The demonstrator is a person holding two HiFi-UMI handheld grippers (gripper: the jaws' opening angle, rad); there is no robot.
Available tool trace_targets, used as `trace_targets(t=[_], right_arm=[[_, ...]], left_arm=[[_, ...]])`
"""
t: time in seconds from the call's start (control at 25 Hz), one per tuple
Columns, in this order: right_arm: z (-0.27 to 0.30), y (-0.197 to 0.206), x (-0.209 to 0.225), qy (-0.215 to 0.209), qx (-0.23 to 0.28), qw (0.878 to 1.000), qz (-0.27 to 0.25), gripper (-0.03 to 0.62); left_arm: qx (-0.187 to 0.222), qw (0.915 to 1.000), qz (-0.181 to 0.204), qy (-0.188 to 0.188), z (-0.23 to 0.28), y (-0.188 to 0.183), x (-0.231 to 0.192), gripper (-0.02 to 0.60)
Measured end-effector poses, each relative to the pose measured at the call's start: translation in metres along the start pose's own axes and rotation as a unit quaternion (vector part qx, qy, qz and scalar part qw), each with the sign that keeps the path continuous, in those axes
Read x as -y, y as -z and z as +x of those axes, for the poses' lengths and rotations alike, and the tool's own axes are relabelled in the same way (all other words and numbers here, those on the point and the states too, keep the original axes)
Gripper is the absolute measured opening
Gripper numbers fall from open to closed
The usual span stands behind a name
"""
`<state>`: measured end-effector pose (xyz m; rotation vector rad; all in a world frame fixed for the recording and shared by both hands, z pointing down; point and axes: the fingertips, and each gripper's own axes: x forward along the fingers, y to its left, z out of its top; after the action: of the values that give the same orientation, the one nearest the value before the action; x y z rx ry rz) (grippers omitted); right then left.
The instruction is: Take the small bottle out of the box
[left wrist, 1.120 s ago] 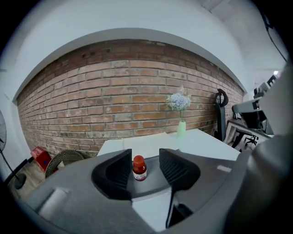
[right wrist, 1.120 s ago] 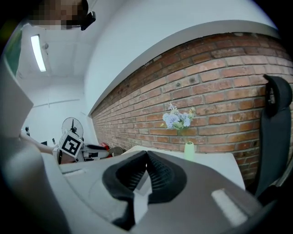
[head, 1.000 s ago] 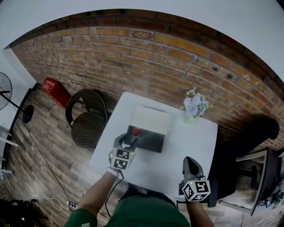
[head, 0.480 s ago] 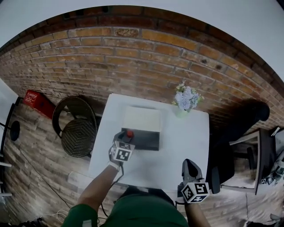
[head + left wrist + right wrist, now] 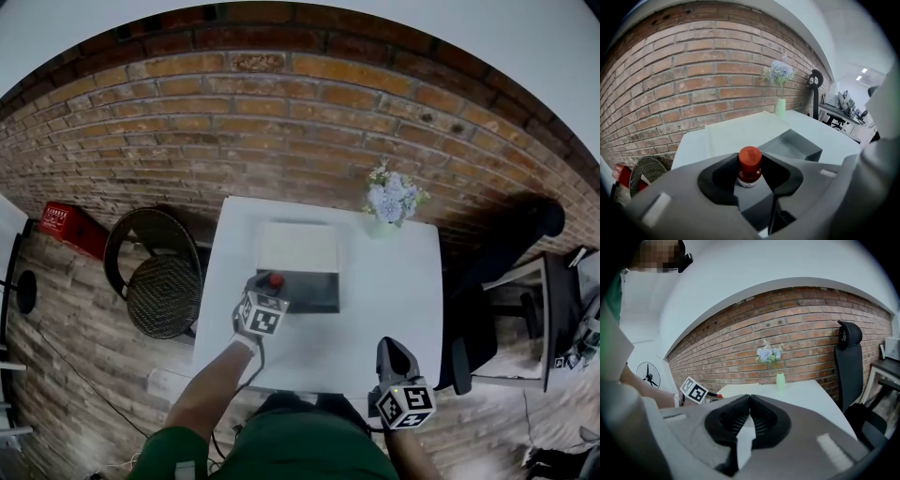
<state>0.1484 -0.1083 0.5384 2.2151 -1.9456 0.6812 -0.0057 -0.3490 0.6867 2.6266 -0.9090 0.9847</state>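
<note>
Small bottle [image 5: 749, 161] right in the middle of the left gripper view: fat red-orange screw cap, matte, flat top, w/ a strip of white body or label showing just under it. The rest of the btl is hidden behind the gripper's grey body, so shape lower down can't be told. It stands upright inside the box [image 5: 317, 291], a dark grey open box w/ dark inner walls, at the box's left end in the head view. The box's pale lid [image 5: 297, 247] lies folded back flat toward the brick wall.

Left gripper [image 5: 750, 165] is angled down into the box, bottle dead centre btwn its two black pads. Jaws have just been closing, and now each pad sits against a side of the red cap, no gap visible either side, so it's clamped on the cap. From the head view the red cap peeks out just past the marker cube, at the tip of that gripper.

Right gripper [image 5: 750, 398] is well apart from all this, over the near right part of the white tabletop [image 5: 394, 281], pointing toward the wall. Its jaws are pressed together at the tips, nothing btwn them.

Vase of pale flowers [image 5: 389, 200] at the far right corner of the tabletop, clear of box and both grippers.
</note>
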Motion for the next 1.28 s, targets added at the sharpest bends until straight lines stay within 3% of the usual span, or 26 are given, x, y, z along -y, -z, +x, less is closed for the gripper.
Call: trace_targets(t=[0.68,0.96,1.28], right_arm=[[0.018,0.001,-0.001,-0.060,-0.019,0.998,-0.009,0.003],[0.024,0.002,0.019,-0.091,-0.031,0.995,-0.010,0.003],[0.029,0.002,0.030,-0.128,-0.043,0.991,-0.020,0.003]], left_arm=[[0.050,0.9970,-0.059,0.002,-0.047,-0.017,0.005,0.152],[0.075,0.9896,-0.122,0.014,-0.074,-0.026,0.023,0.152],[0.101,0.9823,-0.158,-0.015,-0.114,-0.028,0.035,0.152]])
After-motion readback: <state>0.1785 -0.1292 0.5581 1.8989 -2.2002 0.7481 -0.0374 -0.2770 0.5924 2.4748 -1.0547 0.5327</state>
